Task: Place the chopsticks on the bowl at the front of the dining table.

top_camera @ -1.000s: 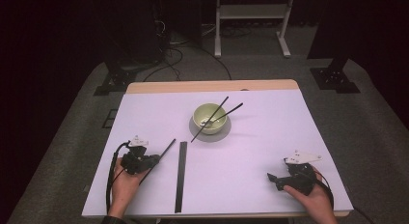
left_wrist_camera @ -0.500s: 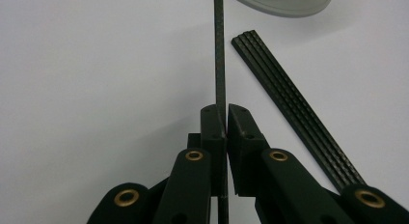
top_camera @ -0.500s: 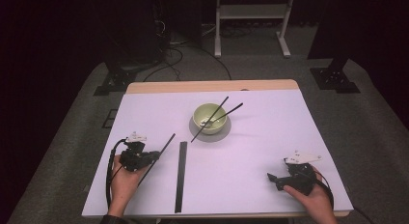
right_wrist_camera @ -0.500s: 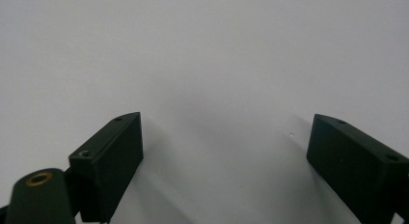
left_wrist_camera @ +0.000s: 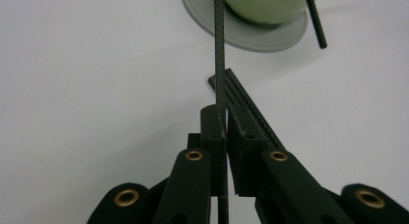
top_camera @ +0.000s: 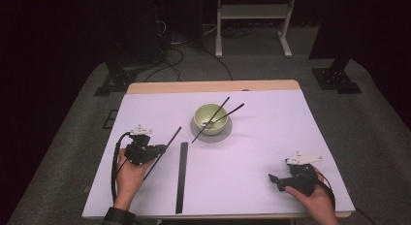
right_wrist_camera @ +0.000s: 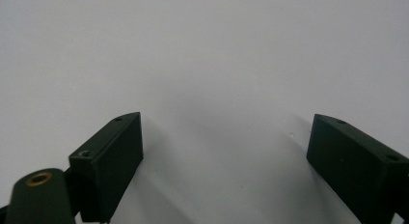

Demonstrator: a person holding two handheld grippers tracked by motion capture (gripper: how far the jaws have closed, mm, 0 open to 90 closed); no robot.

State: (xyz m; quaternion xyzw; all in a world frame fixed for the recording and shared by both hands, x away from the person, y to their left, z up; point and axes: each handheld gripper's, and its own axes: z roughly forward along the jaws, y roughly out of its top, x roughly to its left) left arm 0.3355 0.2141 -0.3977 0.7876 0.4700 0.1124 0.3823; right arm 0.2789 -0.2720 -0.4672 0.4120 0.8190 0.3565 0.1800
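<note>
Jaws pinch black rod (left_wrist_camera: 219,64) — tip toward bowl (left_wrist_camera: 267,7).

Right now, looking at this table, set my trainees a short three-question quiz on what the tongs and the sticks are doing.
1. True or false: the left tongs are shut on a thin black stick.
2. How many sticks rest in the green bowl? A) none B) two C) four
3. Fill in: the right tongs stand ____, with nothing between their jaws.

Key
1. True; in the left gripper view the stick runs between the pressed pads.
2. B; two sticks lean across the bowl's rim.
3. Open, above the bare white table.
</note>
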